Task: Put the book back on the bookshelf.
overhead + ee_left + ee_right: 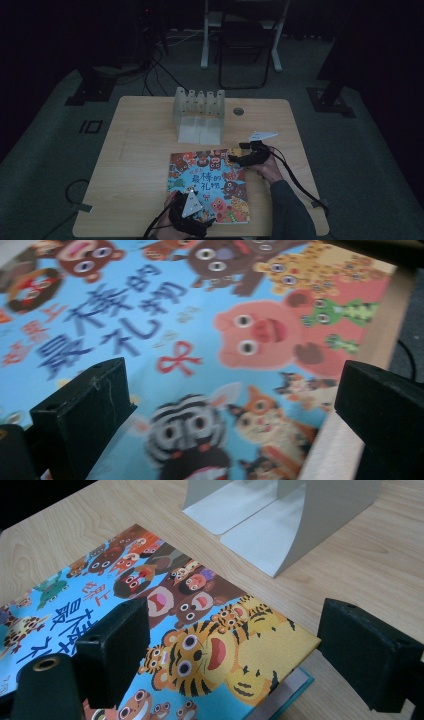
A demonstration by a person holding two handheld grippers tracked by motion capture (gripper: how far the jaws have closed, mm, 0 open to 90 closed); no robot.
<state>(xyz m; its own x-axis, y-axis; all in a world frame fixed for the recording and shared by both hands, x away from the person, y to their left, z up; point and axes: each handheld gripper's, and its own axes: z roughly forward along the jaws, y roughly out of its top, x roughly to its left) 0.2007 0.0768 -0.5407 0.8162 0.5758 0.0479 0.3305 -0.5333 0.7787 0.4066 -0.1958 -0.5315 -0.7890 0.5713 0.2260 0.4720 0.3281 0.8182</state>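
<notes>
Wooden table (135,150), dim room. A picture book (209,185) lies flat on the near middle of the tabletop, cover up: light blue ground, cartoon animals, dark blue Chinese title characters. Left gripper (192,220) sits over the book's near left corner, close to the table's near edge, grey three-cornered plate on top. In the left gripper view its jaws stand wide apart above the cover (210,340), nothing between them but the printed zebra and pig; one jaw hangs past the book's edge over bare wood. Whether the jaws touch the cover cannot be told. Right gripper (239,159) sits at the book's far right corner, hand behind it, cable trailing toward the near right. In the right gripper view its jaws are also wide open, straddling the corner with the tiger (215,655); the cover there is lifted slightly off the pages beneath, a teal edge showing under it. Nothing is clamped. A pale slotted file rack (198,115) stands upright on the far middle of the table, well apart from the book; a round grommet (238,111) lies just right of it.
</notes>
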